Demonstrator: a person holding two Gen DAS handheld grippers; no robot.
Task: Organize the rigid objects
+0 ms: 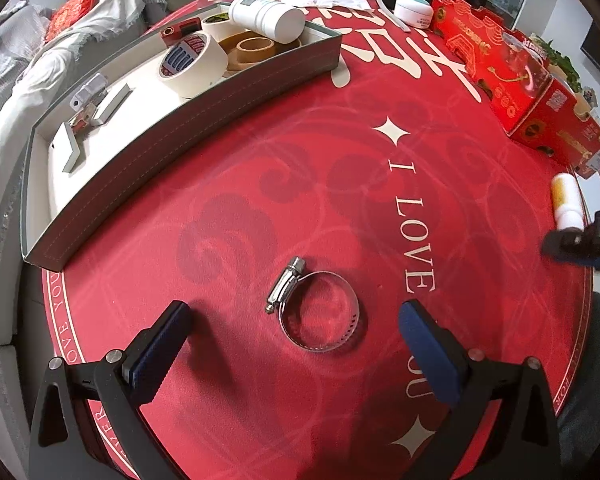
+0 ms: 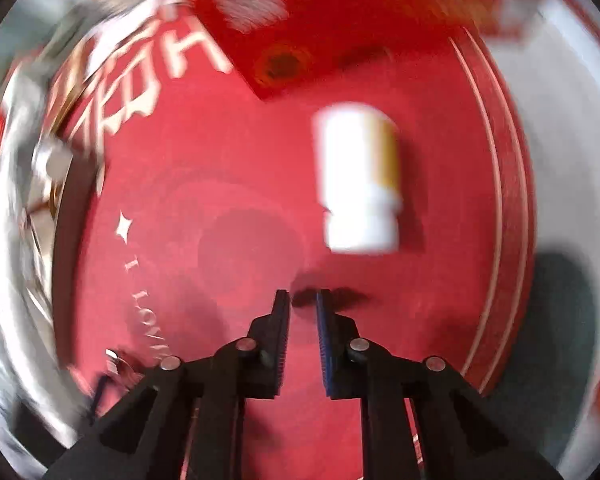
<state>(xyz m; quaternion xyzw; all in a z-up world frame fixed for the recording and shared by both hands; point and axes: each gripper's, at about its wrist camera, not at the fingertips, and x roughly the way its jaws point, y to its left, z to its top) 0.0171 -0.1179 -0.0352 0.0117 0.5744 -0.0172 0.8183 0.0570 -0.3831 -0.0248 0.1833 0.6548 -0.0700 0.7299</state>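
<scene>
A metal hose clamp lies flat on the red mat, between the wide-open fingers of my left gripper, which holds nothing. A small white bottle with a yellow label lies on its side on the mat ahead of my right gripper; it also shows at the right edge of the left wrist view. The right gripper's jaws stand a narrow gap apart with nothing between them, a short way from the bottle. The right wrist view is motion-blurred.
A grey tray at the left holds tape rolls, a white bottle and small metal parts. Red gift boxes line the mat's right side, near the small bottle. A white jar stands at the back.
</scene>
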